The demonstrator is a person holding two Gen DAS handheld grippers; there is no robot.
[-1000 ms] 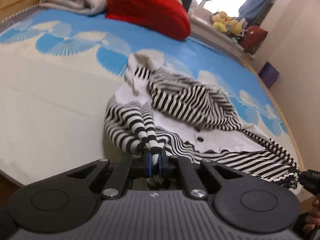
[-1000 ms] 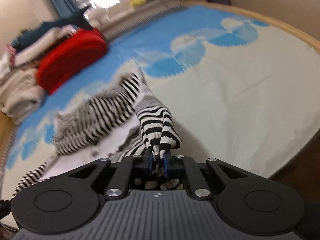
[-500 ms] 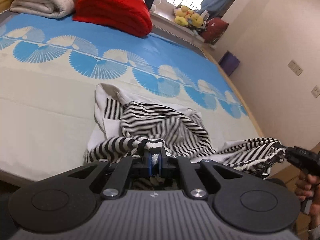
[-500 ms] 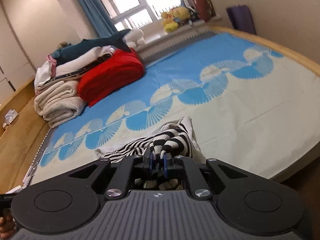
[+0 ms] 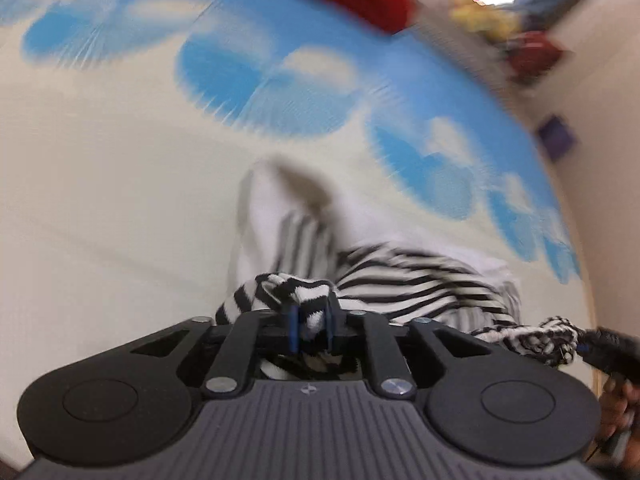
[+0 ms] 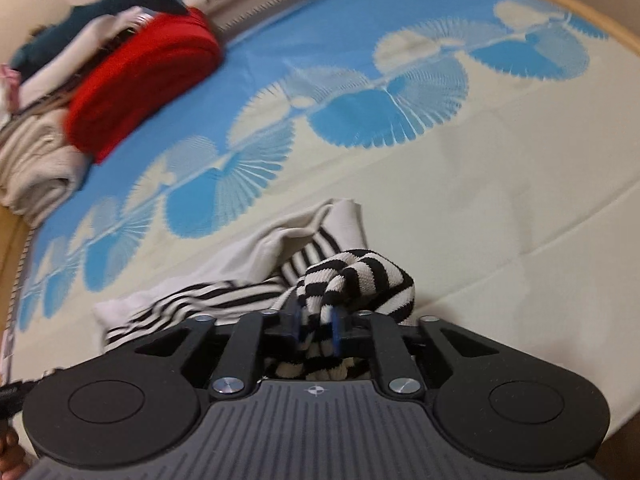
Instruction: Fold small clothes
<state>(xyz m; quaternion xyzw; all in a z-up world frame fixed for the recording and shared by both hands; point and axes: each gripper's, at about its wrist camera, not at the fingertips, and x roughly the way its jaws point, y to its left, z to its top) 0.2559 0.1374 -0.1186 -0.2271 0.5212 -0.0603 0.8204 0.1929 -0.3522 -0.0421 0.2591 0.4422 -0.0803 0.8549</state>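
A black-and-white striped small garment (image 5: 400, 280) lies bunched on the bed, white lining showing at its far end. One striped end sits between the pads of my left gripper (image 5: 311, 330), whose jaws are opening; the cloth rests loosely there. Another striped end (image 6: 360, 280) lies between the pads of my right gripper (image 6: 316, 330), whose jaws are also opening. In the left wrist view, the right gripper (image 5: 600, 348) shows at the right edge with a knitted end at its tip. That view is blurred by motion.
The bed sheet (image 6: 500, 200) is cream near me and blue with fan prints farther off. A red cushion (image 6: 148, 76) and folded blankets (image 6: 36, 168) are stacked at the far side. A wooden bed edge (image 6: 600, 20) curves on the right. A purple box (image 5: 556, 138) stands by the wall.
Both grippers have dropped toward the bed and swung with the striped ends. Their pads, tight on the cloth before, now stand wider apart. The garment is bunched closer to me.
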